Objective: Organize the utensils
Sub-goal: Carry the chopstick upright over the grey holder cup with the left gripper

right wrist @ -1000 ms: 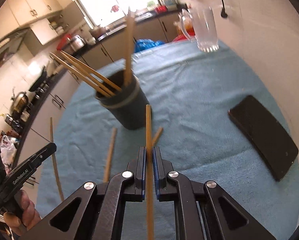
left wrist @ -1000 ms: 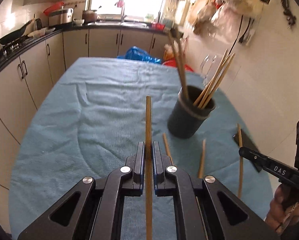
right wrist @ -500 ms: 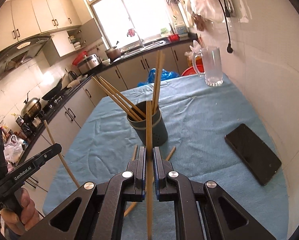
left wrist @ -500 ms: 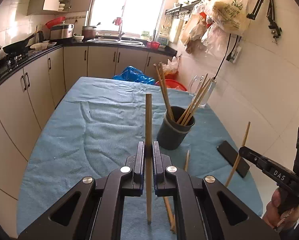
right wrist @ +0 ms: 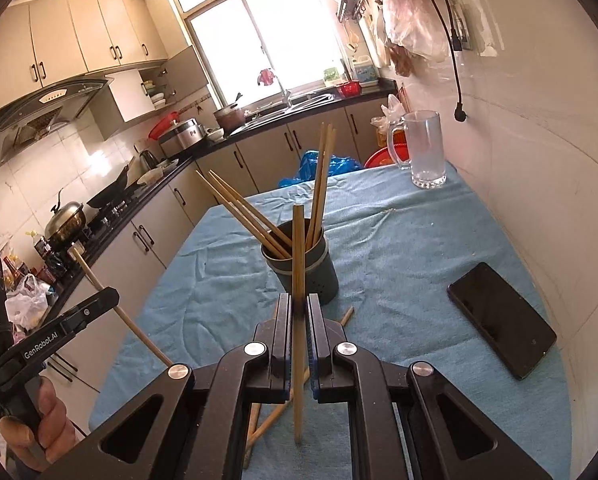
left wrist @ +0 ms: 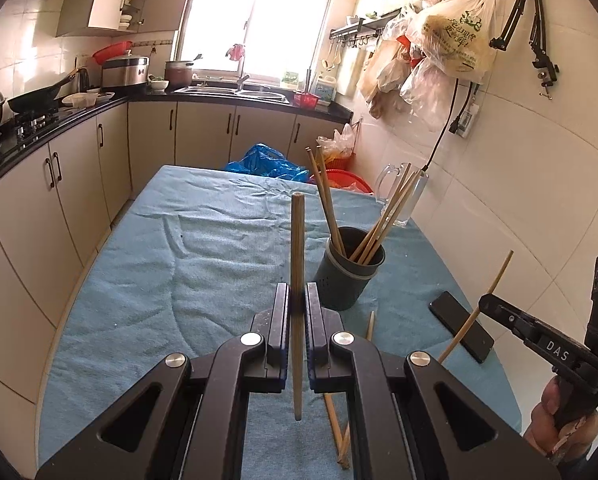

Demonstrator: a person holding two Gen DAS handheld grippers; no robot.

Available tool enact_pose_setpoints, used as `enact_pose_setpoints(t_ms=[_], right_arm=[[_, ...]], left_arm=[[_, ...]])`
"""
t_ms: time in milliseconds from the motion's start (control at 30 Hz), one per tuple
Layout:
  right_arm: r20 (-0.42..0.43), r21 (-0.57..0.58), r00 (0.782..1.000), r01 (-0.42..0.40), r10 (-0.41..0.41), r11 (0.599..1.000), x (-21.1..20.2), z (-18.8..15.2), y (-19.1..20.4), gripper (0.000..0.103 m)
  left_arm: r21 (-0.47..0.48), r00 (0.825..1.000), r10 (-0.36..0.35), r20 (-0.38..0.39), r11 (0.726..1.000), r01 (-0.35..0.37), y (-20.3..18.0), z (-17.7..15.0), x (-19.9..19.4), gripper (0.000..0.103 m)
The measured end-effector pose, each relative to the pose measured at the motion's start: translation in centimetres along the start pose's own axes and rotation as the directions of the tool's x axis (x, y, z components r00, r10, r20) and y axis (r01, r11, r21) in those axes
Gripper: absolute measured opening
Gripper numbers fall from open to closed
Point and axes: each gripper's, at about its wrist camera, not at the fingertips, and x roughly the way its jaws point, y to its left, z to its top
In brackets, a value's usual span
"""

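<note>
A dark grey utensil cup [left wrist: 349,276] [right wrist: 303,268] stands on the blue cloth and holds several wooden chopsticks. My left gripper [left wrist: 298,300] is shut on a wooden chopstick [left wrist: 298,248], held upright above the table, left of the cup. My right gripper [right wrist: 298,308] is shut on another chopstick [right wrist: 298,256], upright in front of the cup. The right gripper with its chopstick [left wrist: 487,300] shows at the right of the left wrist view; the left one with its chopstick [right wrist: 111,304] shows at the left of the right wrist view. Loose chopsticks [left wrist: 339,428] [right wrist: 267,420] lie on the cloth below the grippers.
A black phone [right wrist: 503,320] [left wrist: 461,326] lies on the cloth near the tiled wall. A glass mug [right wrist: 423,152] stands at the table's far right corner. Kitchen cabinets and a counter run along the left and back. Bags hang on the wall at the right.
Both grippers have lifted and drawn back from the table, each with its chopstick. The cup now looks smaller and farther, and the chopsticks hang clear above the cloth.
</note>
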Motion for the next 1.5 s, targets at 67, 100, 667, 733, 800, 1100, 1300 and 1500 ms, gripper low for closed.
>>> enact_pose_setpoints(t_ms=[67, 100, 667, 733, 800, 1100, 1300, 1500], right_arm=[[0.002, 0.001, 1.000, -0.002, 0.002, 1.000, -0.14, 0.05, -0.02, 0.007], [0.003, 0.002, 1.000, 0.000, 0.000, 1.000, -0.13, 0.07, 0.04, 0.007], [0.008, 0.011, 1.000, -0.001, 0.001, 1.000, -0.33, 0.27, -0.03, 0.007], [0.008, 0.011, 1.000, -0.002, 0.002, 1.000, -0.32, 0.28, -0.05, 0.007], [0.008, 0.011, 1.000, -0.002, 0.002, 1.000, -0.33, 0.28, -0.06, 0.007], [0.008, 0.011, 1.000, -0.002, 0.002, 1.000, -0.33, 0.29, -0.05, 0.007], [0.009, 0.012, 1.000, -0.002, 0.002, 1.000, -0.32, 0.30, -0.07, 0.007], [0.009, 0.011, 1.000, -0.002, 0.002, 1.000, -0.31, 0.33, -0.09, 0.007]], left_arm=[[0.000, 1.000, -0.001, 0.001, 1.000, 0.001, 0.00, -0.01, 0.00, 0.006], [0.001, 1.000, -0.002, 0.000, 1.000, 0.002, -0.02, -0.01, 0.00, 0.006], [0.015, 1.000, 0.008, 0.012, 1.000, -0.008, -0.47, 0.32, -0.64, 0.006], [0.013, 1.000, 0.005, 0.011, 1.000, -0.006, -0.48, 0.31, -0.59, 0.006], [0.012, 1.000, 0.006, 0.012, 1.000, -0.007, -0.50, 0.31, -0.58, 0.006], [0.015, 1.000, 0.008, 0.011, 1.000, -0.008, -0.56, 0.29, -0.52, 0.006], [0.015, 1.000, 0.010, 0.010, 1.000, -0.010, -0.62, 0.29, -0.47, 0.006], [0.017, 1.000, 0.013, 0.005, 1.000, -0.013, -0.58, 0.32, -0.51, 0.006]])
